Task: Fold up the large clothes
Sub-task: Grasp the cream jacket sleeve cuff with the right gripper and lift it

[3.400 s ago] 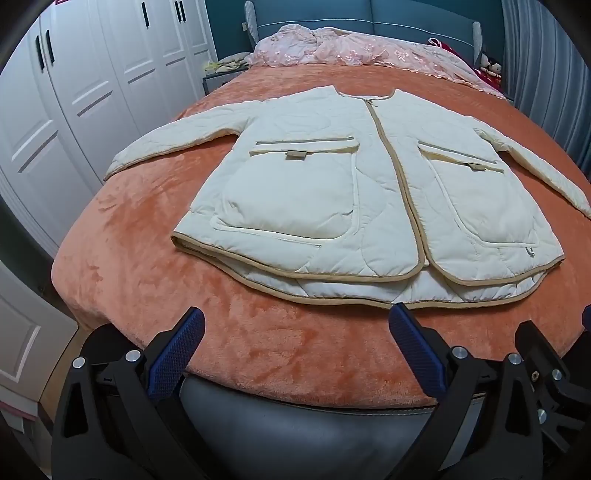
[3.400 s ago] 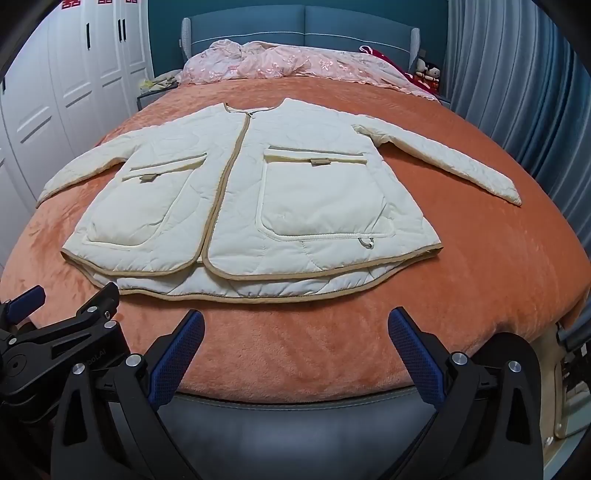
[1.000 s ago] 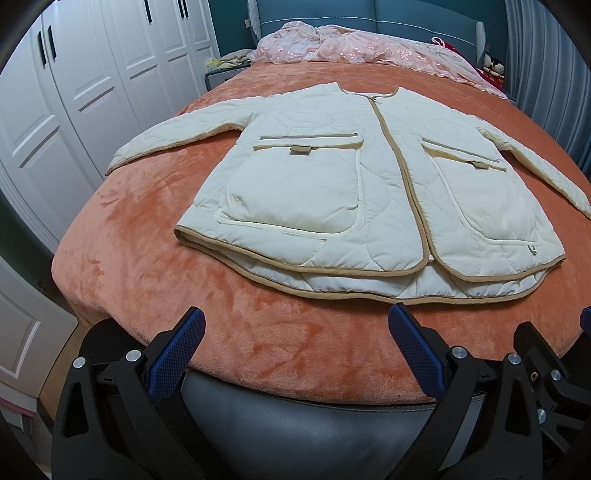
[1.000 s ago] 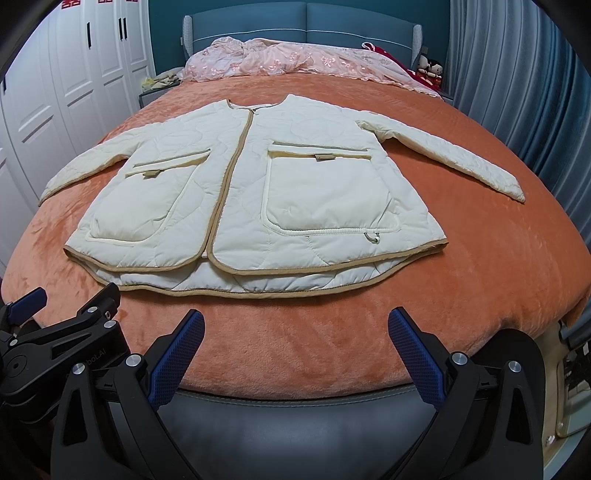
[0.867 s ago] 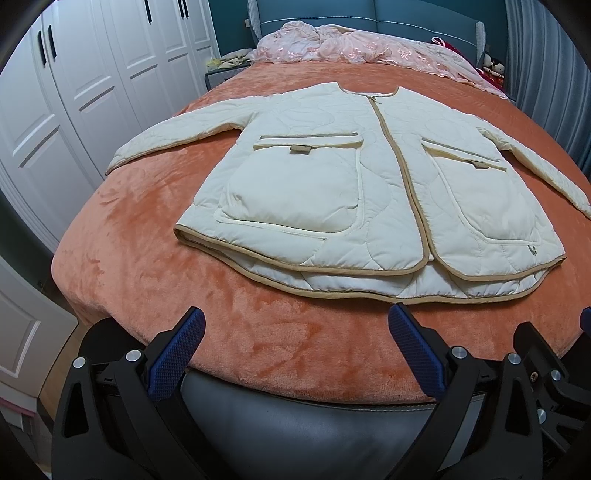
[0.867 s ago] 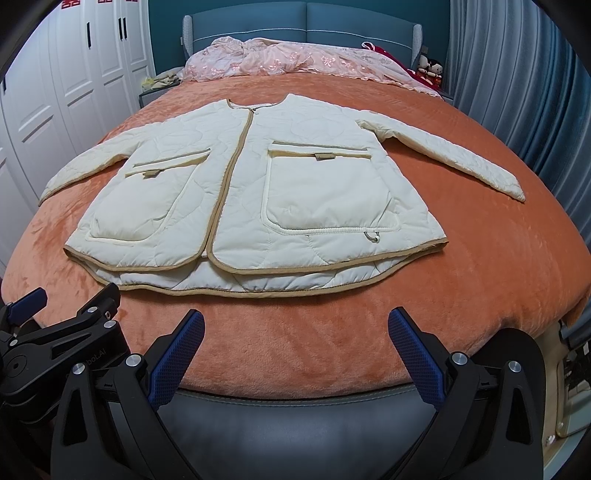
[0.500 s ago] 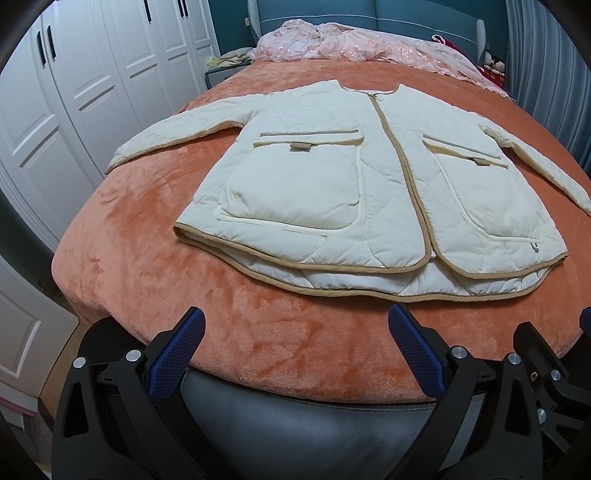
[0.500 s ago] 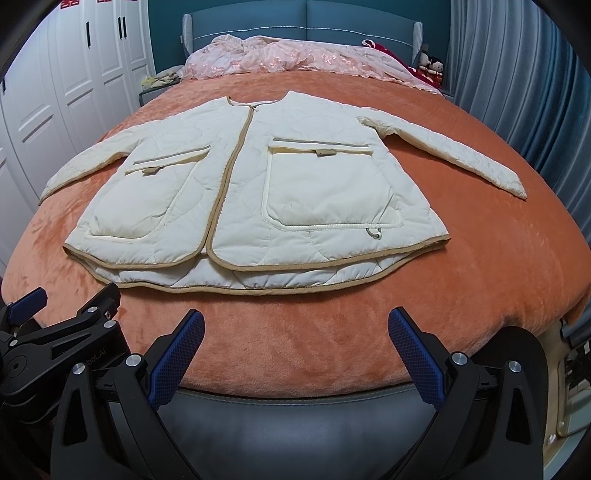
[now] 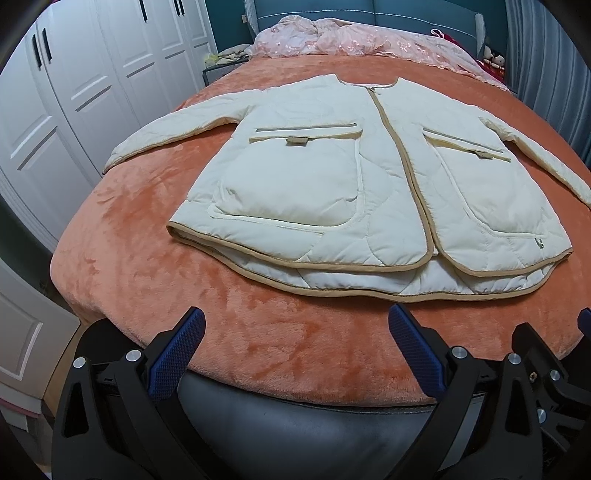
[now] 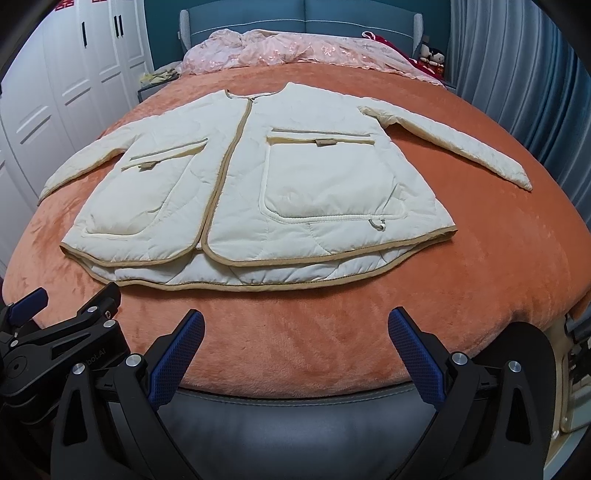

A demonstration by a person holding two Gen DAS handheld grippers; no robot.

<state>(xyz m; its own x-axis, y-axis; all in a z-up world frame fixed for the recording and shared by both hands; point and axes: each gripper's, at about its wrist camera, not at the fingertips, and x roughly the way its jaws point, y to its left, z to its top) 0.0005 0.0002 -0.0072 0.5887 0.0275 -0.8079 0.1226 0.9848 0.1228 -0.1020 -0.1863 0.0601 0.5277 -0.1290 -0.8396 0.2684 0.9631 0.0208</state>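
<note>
A cream quilted jacket with tan trim lies flat and face up on the orange bed cover, both sleeves spread out; it also shows in the right wrist view. My left gripper is open and empty, above the foot of the bed, short of the jacket's hem. My right gripper is open and empty, likewise short of the hem. The left gripper's body shows at the lower left of the right wrist view.
A pink lace blanket lies bunched at the teal headboard. White wardrobe doors stand to the left, grey-blue curtains to the right. A grey padded bed frame runs along the foot.
Both grippers have moved a little forward toward the bed, so the jacket looks slightly nearer. Both stay open. The jacket has not moved.
</note>
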